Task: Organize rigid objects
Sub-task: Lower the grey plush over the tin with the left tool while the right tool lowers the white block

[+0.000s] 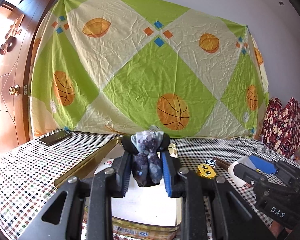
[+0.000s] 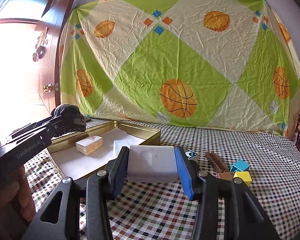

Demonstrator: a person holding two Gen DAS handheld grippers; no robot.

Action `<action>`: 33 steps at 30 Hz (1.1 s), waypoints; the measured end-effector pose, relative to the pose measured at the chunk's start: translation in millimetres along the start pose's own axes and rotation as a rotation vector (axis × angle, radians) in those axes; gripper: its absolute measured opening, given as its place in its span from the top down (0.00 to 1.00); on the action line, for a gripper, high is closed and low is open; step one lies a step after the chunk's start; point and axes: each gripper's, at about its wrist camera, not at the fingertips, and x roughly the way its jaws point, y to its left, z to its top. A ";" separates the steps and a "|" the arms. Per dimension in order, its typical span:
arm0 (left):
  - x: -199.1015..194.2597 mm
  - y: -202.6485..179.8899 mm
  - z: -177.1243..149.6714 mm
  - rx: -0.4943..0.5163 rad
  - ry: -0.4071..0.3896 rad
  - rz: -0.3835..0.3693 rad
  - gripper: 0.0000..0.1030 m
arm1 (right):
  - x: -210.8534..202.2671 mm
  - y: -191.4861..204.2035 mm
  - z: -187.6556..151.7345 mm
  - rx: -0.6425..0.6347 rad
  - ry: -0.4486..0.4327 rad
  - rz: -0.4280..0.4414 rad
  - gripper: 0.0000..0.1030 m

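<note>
Nearest the lens: left gripper (image 1: 147, 172), clamped on a dark bluish lumpy thing (image 1: 147, 160) with a speckled, rough skin – hard to tell what exactly – held above the gold tin (image 2: 150, 135). Could slip if tilted, since the knobbly surface offers the ribbed pads poor seating; a drop from there would land inside the tin, yet might knock the small carton (image 2: 89, 145) lying on the tin's pale floor. Also inside, beside the carton, a clear squarish lid-like piece (image 2: 122, 145).

Right of the tin: right gripper (image 2: 153, 167), closed on a white block (image 2: 153, 164) – smooth, boxy, with a shallow moulded hollow on top – carried low over the checked cloth (image 2: 250, 190). Slick faces, so a jolt could squirt it out forward; could also clip the tin's thin metal wall on the way in.

Further right of the tin, loose on the cloth: printed cube (image 2: 191, 154), brown comb (image 2: 216, 163), teal block (image 2: 240, 165), yellow cube (image 2: 243, 177). Not yet sorted.
</note>
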 end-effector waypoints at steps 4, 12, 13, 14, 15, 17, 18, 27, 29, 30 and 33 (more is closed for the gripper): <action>0.1 6.0 0.1 -0.006 -0.001 0.008 0.75 | 1.9 5.2 2.4 -0.002 0.002 0.018 0.52; -0.5 15.7 1.8 -0.011 -0.005 0.020 0.75 | 8.7 17.5 7.3 -0.008 0.014 0.058 0.52; -0.5 17.2 2.3 -0.014 -0.004 0.021 0.75 | 9.8 19.5 8.0 -0.009 0.016 0.063 0.52; -0.4 18.9 2.6 -0.018 -0.004 0.022 0.75 | 10.7 21.3 8.8 -0.010 0.018 0.068 0.52; -0.6 20.8 2.9 -0.021 -0.004 0.025 0.75 | 11.5 22.9 9.7 -0.011 0.019 0.072 0.52; -1.2 24.2 3.8 -0.026 -0.005 0.026 0.75 | 12.8 27.0 11.7 -0.018 0.018 0.079 0.52; -1.7 25.9 4.4 -0.029 -0.007 0.027 0.75 | 13.0 29.3 12.7 -0.022 0.013 0.080 0.52; 2.5 45.4 6.0 -0.042 0.006 0.057 0.75 | 29.9 43.3 21.1 -0.048 0.023 0.096 0.52; 5.8 49.6 5.8 -0.042 0.017 0.062 0.75 | 34.3 45.5 23.1 -0.057 0.027 0.097 0.52; 7.6 51.6 6.0 -0.045 0.026 0.060 0.75 | 36.6 46.4 23.5 -0.061 0.029 0.097 0.52; 11.9 55.7 6.6 -0.046 0.043 0.056 0.75 | 46.4 46.9 25.6 -0.057 0.048 0.107 0.52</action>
